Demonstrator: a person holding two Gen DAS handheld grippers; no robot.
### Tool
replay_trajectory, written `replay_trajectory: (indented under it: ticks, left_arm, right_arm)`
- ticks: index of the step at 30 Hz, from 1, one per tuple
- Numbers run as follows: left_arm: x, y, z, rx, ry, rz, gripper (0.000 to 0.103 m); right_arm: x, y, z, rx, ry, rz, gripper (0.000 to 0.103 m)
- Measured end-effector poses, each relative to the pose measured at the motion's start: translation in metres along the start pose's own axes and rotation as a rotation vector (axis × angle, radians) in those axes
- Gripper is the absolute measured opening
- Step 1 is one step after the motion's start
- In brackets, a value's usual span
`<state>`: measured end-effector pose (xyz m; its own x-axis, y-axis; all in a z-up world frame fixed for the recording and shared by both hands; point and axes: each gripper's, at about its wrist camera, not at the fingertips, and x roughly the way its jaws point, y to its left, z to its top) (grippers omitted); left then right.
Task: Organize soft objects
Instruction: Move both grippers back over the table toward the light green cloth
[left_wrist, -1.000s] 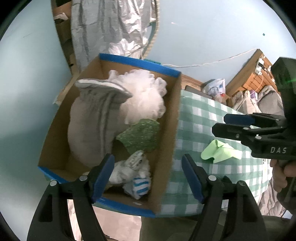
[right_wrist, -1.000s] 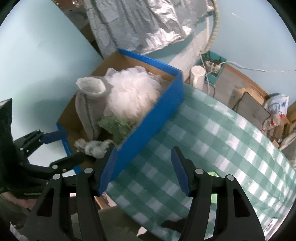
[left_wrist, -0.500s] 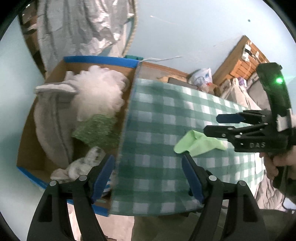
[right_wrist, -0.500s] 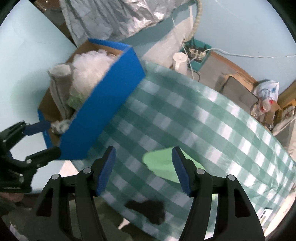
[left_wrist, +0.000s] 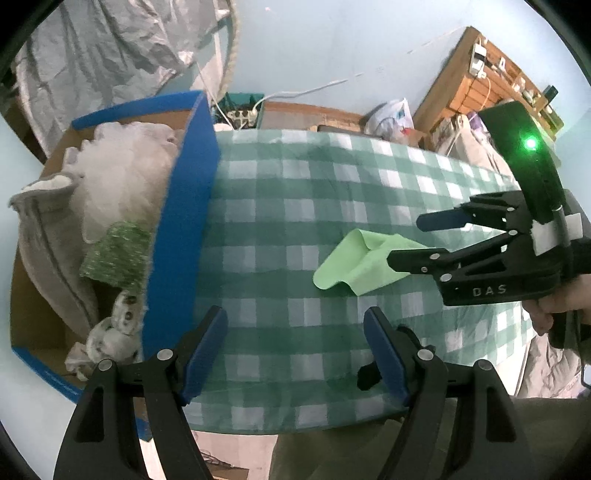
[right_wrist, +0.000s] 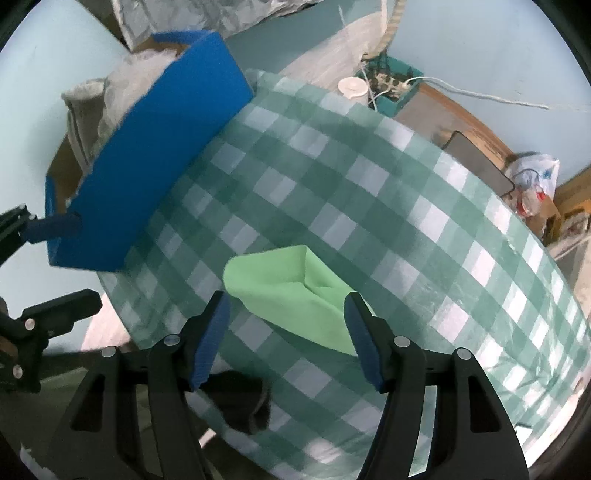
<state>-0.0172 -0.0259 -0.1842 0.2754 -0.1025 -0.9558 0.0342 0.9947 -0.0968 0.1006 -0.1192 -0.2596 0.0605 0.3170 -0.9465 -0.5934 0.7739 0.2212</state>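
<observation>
A light green cloth (left_wrist: 354, 264) lies crumpled on the green checked tablecloth (left_wrist: 295, 206); it also shows in the right wrist view (right_wrist: 291, 291). My right gripper (right_wrist: 286, 321) is open just above the cloth's near edge, its jaws wide on either side; it also shows in the left wrist view (left_wrist: 404, 240). My left gripper (left_wrist: 295, 332) is open and empty over the table's front edge. A blue cardboard box (left_wrist: 184, 206) at the left holds a grey towel (left_wrist: 44, 229), a white puff (left_wrist: 122, 177), a green sponge (left_wrist: 114, 258) and rolled socks (left_wrist: 110, 332).
A dark object (right_wrist: 240, 402) lies at the table's front edge. A power strip in a teal tray (right_wrist: 391, 88) and a white cup (right_wrist: 352, 86) sit behind the table. A wooden shelf (left_wrist: 480, 85) stands at the back right. Silver sheeting (left_wrist: 110, 62) hangs behind the box.
Both grippers have swung right, away from the box and toward the green cloth. The right gripper now hovers over the cloth. Both stay open.
</observation>
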Motion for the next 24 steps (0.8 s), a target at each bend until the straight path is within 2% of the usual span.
replay_trajectory:
  ticks: [12,24]
  left_arm:
    - [0.046,-0.01,-0.006,-0.004,0.077,0.011,0.078]
    - [0.061,-0.008,-0.009,-0.031,0.114,-0.021,0.078]
  right_arm:
    - [0.038,-0.007,-0.014,-0.143,0.041,-0.072,0.065]
    - [0.056,-0.004,-0.022,-0.242,0.057,-0.16,0.065]
